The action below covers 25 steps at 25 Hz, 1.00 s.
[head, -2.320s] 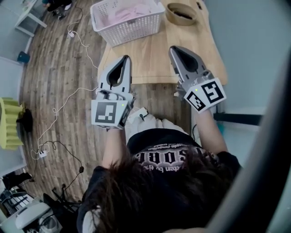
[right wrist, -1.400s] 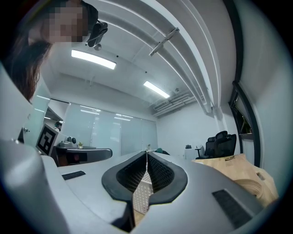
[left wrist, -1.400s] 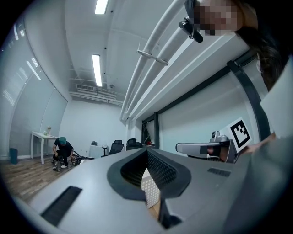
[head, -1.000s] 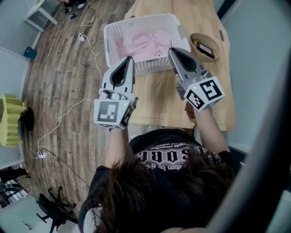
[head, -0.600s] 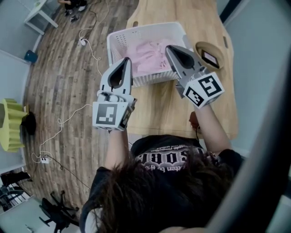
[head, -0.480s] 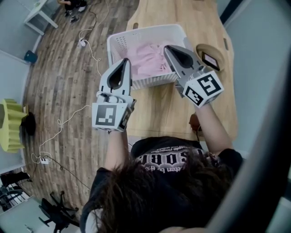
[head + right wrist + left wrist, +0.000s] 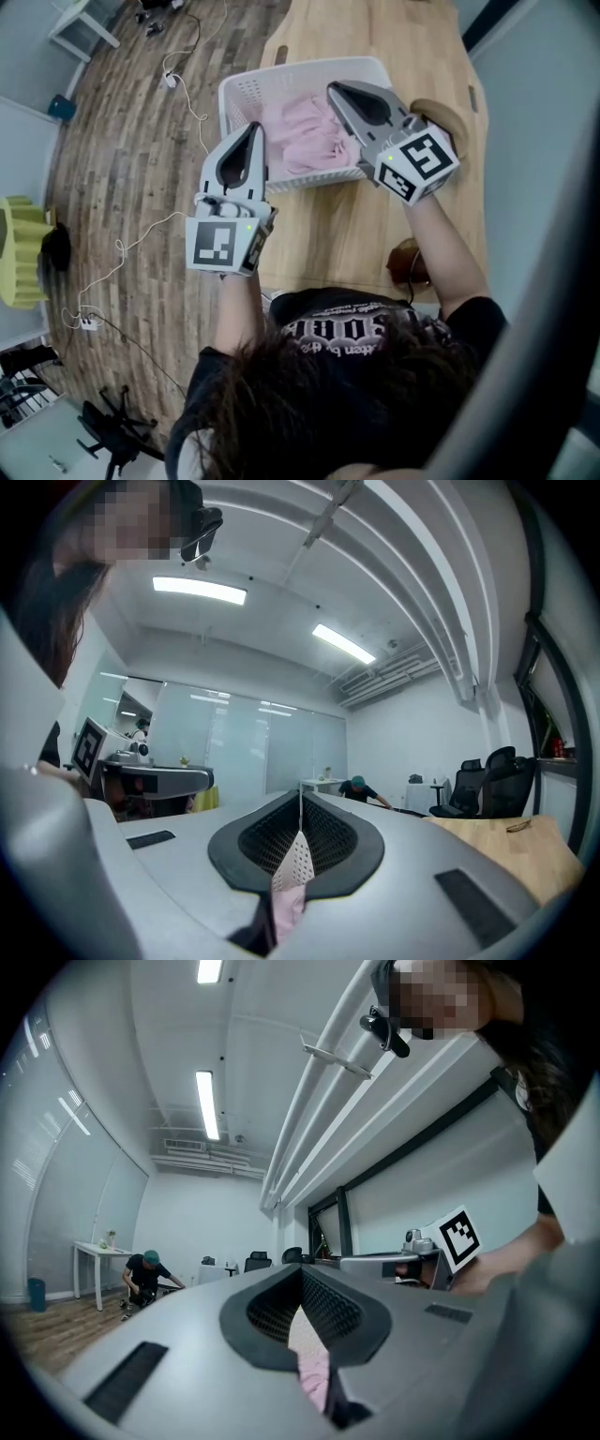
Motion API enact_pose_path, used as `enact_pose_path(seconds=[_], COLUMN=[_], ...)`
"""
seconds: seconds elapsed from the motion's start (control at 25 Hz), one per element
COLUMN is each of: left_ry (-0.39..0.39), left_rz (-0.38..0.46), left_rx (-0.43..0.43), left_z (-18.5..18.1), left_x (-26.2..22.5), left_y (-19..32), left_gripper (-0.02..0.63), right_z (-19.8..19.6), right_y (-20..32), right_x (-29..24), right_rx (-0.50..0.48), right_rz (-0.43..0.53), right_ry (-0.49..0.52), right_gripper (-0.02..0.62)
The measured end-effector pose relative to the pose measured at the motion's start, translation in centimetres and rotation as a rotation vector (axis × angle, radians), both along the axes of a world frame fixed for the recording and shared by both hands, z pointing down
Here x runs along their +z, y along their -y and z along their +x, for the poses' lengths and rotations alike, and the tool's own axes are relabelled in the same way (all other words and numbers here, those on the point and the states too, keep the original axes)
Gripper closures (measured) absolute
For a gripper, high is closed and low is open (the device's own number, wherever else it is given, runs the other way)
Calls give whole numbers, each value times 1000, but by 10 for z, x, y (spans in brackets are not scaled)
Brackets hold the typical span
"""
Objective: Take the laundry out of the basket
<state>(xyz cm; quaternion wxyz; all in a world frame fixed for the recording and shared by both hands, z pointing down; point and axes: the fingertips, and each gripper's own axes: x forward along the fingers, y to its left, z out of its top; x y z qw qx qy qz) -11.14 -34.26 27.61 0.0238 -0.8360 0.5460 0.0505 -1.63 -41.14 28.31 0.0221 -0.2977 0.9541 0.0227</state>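
Desk, left edge: the basket's laundry lies just below my right tool — nearer than the left tool; both shut, empty.

Basket stands on the worktop, toward its left edge and set back from the near edge. Laundry lies inside, across the basket's middle. Left tool crosses the near rim at the left, tip over the inside by the left wall. Right tool reaches in over the right side, tip above the laundry. The two tips are well apart. Bowl is just right of the basket, partly behind the right tool. Cable trails over the floor left of the worktop.
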Motion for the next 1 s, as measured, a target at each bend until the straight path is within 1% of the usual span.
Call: enact_pose_path(seconds=[0.16, 0.24, 0.36, 0.52, 0.72, 0.8, 0.88, 0.96, 1.0], left_ry=[-7, -3, 23, 16, 10, 7, 7, 18, 22], left_rz=[0, -3, -6, -13, -12, -12, -12, -12, -13], left_rx=[-6, 1, 11, 15, 10, 15, 24, 32, 34], left_z=[-1, 0, 8, 9, 0, 0, 1, 3, 3], left_x=[3, 1, 4, 6, 0, 1, 3, 4, 5], left_y=[9, 11, 17, 24, 34, 37, 40, 43, 44], left_gripper=[606, 606, 606, 606, 606, 606, 606, 606, 606], right_z=[-18, -25, -33, -48, -66, -67, -68, -69, -69], right_y=[15, 22, 37, 48, 58, 63, 71, 75, 76], right_x=[14, 18, 29, 51, 87, 107, 126, 144, 154], right_rx=[-83, -118, -141, -175, -234, -239, -237, -245, -254], right_rz=[28, 21, 12, -11, -52, -73, -100, -131, -145], right_ry=[-97, -118, -132, -159, -262, -312, -354, -394, -420], right_gripper=[565, 565, 565, 565, 563, 562, 541, 476, 461])
